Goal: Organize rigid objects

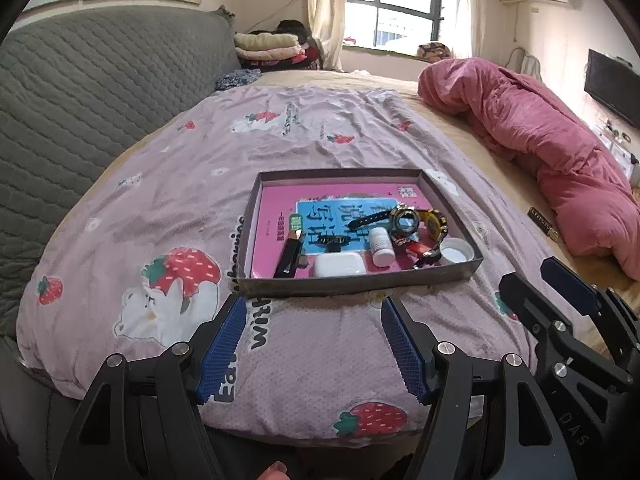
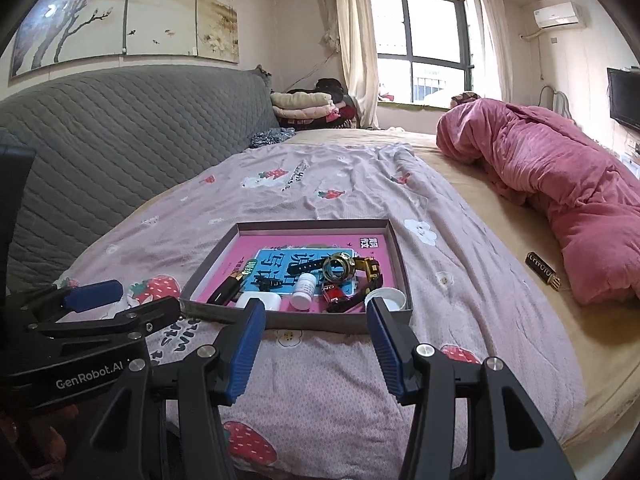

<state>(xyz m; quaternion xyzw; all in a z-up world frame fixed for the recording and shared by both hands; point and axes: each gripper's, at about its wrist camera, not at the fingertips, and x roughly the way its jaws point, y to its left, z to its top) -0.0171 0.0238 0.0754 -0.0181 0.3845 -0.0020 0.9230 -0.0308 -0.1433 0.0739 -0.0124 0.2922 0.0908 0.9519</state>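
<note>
A shallow grey box (image 1: 352, 286) (image 2: 304, 322) lies on the strawberry-print bedspread, lined with a pink and blue book. Inside it are a black and gold watch (image 1: 408, 222) (image 2: 340, 267), a small white bottle (image 1: 381, 246) (image 2: 303, 290), a white case (image 1: 340, 265) (image 2: 260, 300), a black pen-like stick (image 1: 289, 254) (image 2: 228, 290), a white lid (image 1: 456, 250) (image 2: 386, 298) and a red item (image 1: 414, 247) (image 2: 336, 295). My left gripper (image 1: 312, 310) hangs open just in front of the box's near wall, nothing between its fingers. My right gripper (image 2: 316, 310) is open too, at the box's near right corner.
A small dark object (image 1: 543, 222) (image 2: 542, 271) lies on the tan sheet right of the box, beside a rolled pink duvet (image 1: 540, 140) (image 2: 560, 192). A grey quilted headboard (image 1: 100, 92) runs along the left. Folded clothes (image 2: 304, 110) are stacked near the window.
</note>
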